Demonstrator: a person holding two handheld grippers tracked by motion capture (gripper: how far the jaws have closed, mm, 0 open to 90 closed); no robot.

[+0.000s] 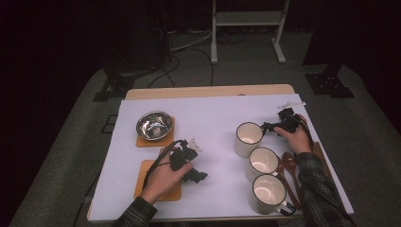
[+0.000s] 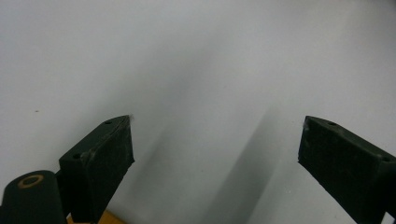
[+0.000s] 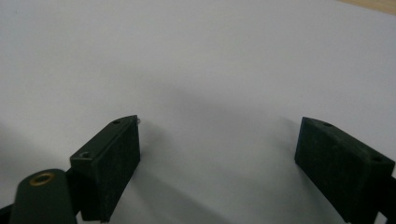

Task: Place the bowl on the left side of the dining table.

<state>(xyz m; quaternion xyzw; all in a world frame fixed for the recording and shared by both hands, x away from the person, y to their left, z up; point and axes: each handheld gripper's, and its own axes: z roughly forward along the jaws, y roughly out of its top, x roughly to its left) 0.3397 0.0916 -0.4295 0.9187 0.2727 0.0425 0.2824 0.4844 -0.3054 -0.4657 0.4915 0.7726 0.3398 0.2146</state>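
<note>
Three white mugs stand in a diagonal row at the right of the white sheet (image 1: 213,118): a far mug (image 1: 248,138), a middle mug (image 1: 263,162) and a near mug (image 1: 267,193). A steel bowl (image 1: 154,125) rests on a wooden coaster (image 1: 142,141) at the left. My right gripper (image 1: 266,126) lies just right of the far mug, pointing at it. In the right gripper view my right gripper (image 3: 218,140) is open over bare white sheet (image 3: 210,60). My left gripper (image 1: 196,177) hovers beside a second coaster (image 1: 163,191). In its own view my left gripper (image 2: 217,140) is open, nothing between the jaws.
Brown wooden spoons (image 1: 289,165) lie right of the mugs near the table's right edge. A sliver of coaster (image 2: 105,217) shows at the bottom of the left gripper view. A tan table edge (image 3: 373,3) shows past the sheet. A white stand (image 1: 248,21) is beyond the table.
</note>
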